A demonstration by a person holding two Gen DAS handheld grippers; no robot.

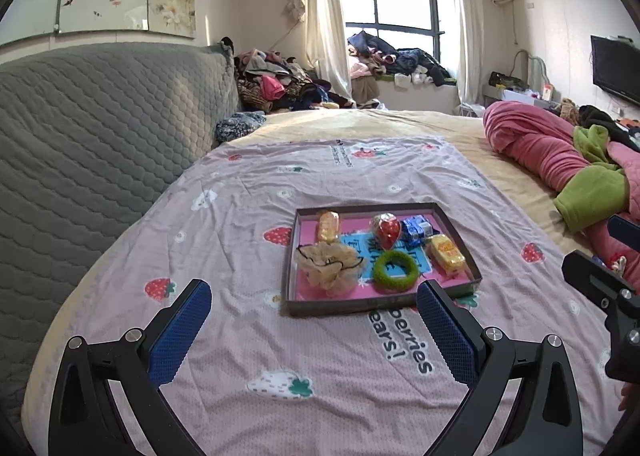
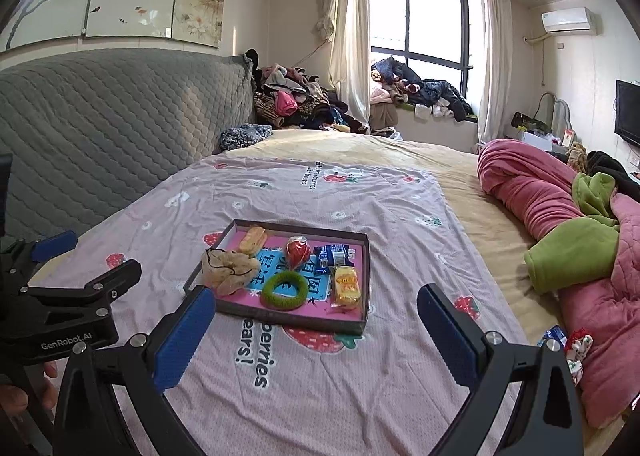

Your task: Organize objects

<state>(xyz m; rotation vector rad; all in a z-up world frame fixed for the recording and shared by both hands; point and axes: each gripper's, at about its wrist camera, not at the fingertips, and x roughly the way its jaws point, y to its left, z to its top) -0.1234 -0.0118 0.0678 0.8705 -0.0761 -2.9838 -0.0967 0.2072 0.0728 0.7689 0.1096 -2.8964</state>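
- Tray first: shallow dark cardboard box tray with pink printed liner [image 1: 382,306] sits flat on the lilac strawberry-print bedsheet [image 1: 248,191], mid-bed, ahead of both grippers. Looks light and thin-walled; rim would likely flex under a pinch, so grab a side wall near a corner, or just leave it put and work the contents.
- Tray holds six items, all inside the rim:
- beige frilly fabric scrunchie with black edging [image 1: 330,264], near-left corner, touching the left wall. Soft, compressible, near weightless; pinch anywhere on the bulk.
- green fuzzy ring-shaped hair tie [image 1: 396,271], near centre, just beside the scrunchie. Soft, grippy; take one side of the ring.
- yellow plastic-wrapped snack bar [image 1: 446,254], right side along the wall. Film probably slippery; grip across the short width.
- red strawberry-shaped wrapped item [image 1: 387,231], far centre. Glossy; hardness unclear, go gentle.
- blue foil packet [image 1: 416,231], far right, touching the red one. Crinkly, light.
- orange wrapped cake-like snack [image 1: 329,225], far-left corner. Likely squashy; light pinch.
- Left gripper [image 1: 314,330]: jaws spread wide, nothing between them, hanging over the sheet short of the tray.
- Right gripper [image 2: 316,342]: also spread wide and empty, just short of the tray's near edge.
- Small blue packet and patterned scrap [image 2: 568,340] lie off-tray by the pink quilted blanket [image 2: 532,191]; possibly still to collect.
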